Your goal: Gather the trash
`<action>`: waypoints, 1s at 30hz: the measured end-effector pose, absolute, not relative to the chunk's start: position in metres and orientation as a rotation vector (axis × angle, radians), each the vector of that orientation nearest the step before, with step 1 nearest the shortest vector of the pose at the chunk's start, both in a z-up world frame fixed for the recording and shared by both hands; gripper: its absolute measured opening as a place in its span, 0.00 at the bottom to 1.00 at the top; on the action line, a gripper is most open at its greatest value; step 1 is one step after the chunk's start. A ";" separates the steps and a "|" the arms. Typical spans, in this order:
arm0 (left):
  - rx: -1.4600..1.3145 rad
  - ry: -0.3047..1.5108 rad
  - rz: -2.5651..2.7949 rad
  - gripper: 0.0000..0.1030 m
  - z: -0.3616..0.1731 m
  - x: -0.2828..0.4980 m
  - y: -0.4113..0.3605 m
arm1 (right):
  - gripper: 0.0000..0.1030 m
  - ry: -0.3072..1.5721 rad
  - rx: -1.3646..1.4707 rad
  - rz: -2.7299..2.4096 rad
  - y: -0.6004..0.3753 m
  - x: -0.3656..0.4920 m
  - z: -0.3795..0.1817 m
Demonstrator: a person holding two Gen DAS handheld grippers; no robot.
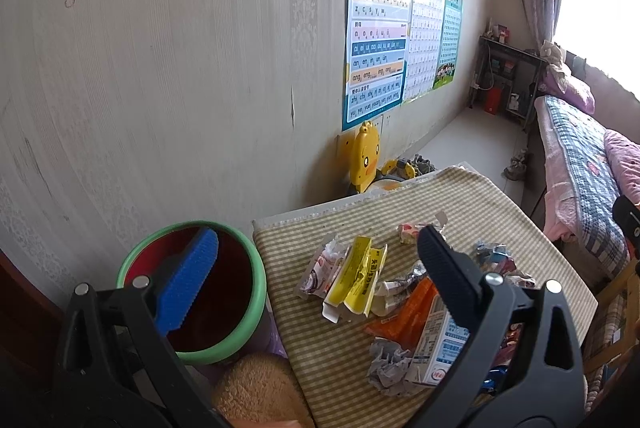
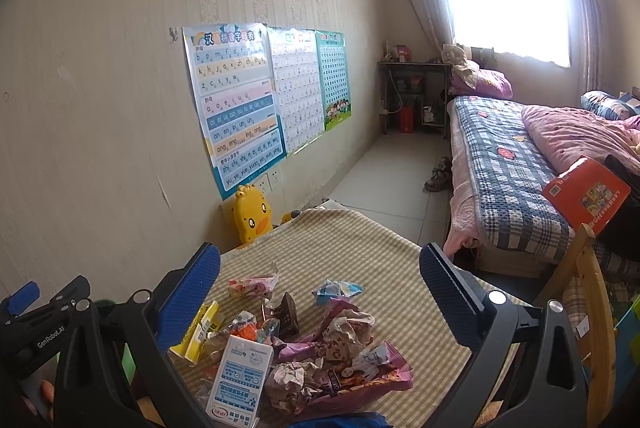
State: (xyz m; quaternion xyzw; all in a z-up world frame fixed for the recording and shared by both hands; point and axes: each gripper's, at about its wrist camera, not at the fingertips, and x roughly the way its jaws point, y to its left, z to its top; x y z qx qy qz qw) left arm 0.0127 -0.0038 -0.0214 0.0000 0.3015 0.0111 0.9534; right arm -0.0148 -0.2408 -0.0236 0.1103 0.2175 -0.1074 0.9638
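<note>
Step in hand: start of a pickup, as I judge it; the trash still lies on the table (image 1: pixel 472 195), and the bin (image 1: pixel 256 280) with its green rim, just off the table's left edge, shows nothing in the part of it that is visible.
Left gripper (image 1: pixel 316 252): jaws spread wide, holding nothing, one finger over the bin mouth, the other over the pile.
Right gripper (image 2: pixel 320 268): equally wide open and empty, straddling the heap at the near edge.
Trash: yellow carton (image 1: pixel 356 280), orange wrapper (image 1: pixel 408 312), milk carton (image 2: pixel 240 372), crumpled paper (image 1: pixel 388 368), purple snack bag (image 2: pixel 360 376), clustered and overlapping toward the near edge.
Next move: lower onto one loose outer piece, close, carry it left to the bin.
In the way: pieces overlap, so a grip may drag neighbours; the flat wrappers offer little to pinch.
Around: yellow duck toy (image 2: pixel 252 220) beyond the far left corner, wall charts (image 2: pixel 236 99), bed (image 2: pixel 512 163) to the right.
</note>
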 end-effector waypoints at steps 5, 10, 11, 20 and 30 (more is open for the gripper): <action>0.001 0.617 0.023 0.95 -0.021 0.013 -0.004 | 0.93 0.446 0.223 -0.217 -0.241 -0.014 -0.023; 0.001 0.621 0.023 0.95 -0.023 0.014 -0.004 | 0.93 0.446 0.223 -0.217 -0.241 -0.014 -0.024; 0.001 0.622 0.023 0.95 -0.023 0.014 -0.004 | 0.93 0.446 0.223 -0.217 -0.242 -0.014 -0.024; -0.001 0.623 0.027 0.95 -0.025 0.012 -0.003 | 0.93 0.446 0.222 -0.216 -0.241 -0.015 -0.025; 0.001 0.627 0.028 0.95 -0.025 0.014 -0.003 | 0.93 0.447 0.223 -0.216 -0.242 -0.015 -0.025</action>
